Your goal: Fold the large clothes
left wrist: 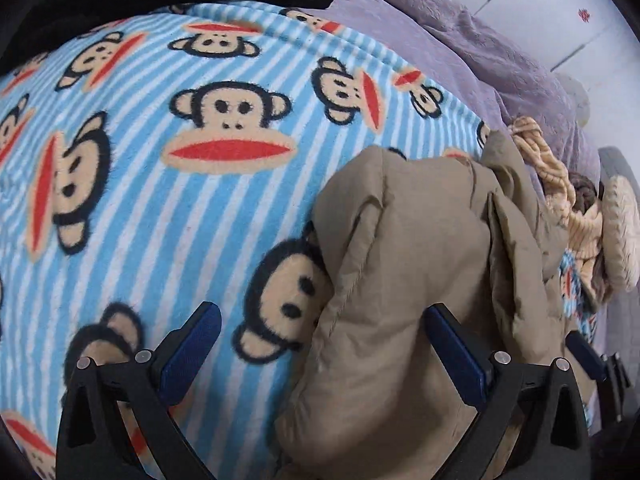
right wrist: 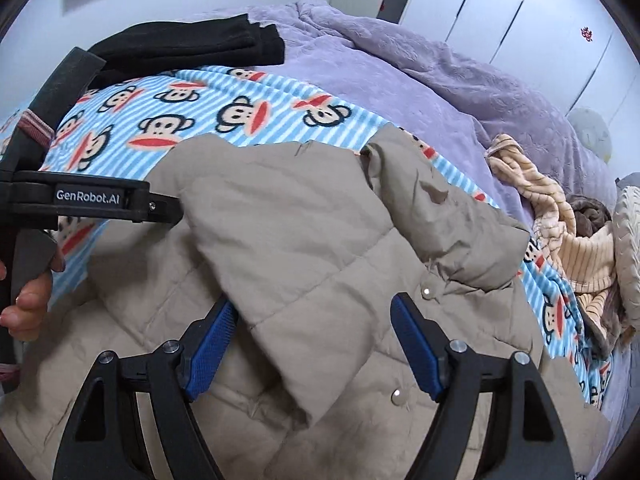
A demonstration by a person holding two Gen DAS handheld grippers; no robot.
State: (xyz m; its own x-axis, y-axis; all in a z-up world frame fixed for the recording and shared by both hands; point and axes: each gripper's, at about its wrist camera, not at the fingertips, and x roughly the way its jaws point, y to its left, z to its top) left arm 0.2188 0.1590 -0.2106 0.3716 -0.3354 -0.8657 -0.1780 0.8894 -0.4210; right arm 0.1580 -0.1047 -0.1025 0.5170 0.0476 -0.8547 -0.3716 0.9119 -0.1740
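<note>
A tan quilted jacket point(right wrist: 312, 240) with snap buttons lies on a blue striped monkey-print blanket point(right wrist: 224, 104), one sleeve folded across its body. In the left wrist view the same jacket point(left wrist: 400, 280) is bunched at the lower right. My left gripper point(left wrist: 320, 316) is open, its blue pads wide apart over the jacket's edge and the blanket. My right gripper point(right wrist: 314, 308) is open too, its jaws on either side of the folded sleeve without squeezing it. The left gripper's body point(right wrist: 92, 200) shows at the left of the right wrist view, held by a hand point(right wrist: 28, 304).
A purple bedspread point(right wrist: 460, 92) covers the bed beyond the blanket. Folded black clothing point(right wrist: 192, 44) lies at the far edge. A heap of beige striped and brown fabric point(right wrist: 580, 240) sits at the right. White wardrobe doors point(right wrist: 520, 8) stand behind.
</note>
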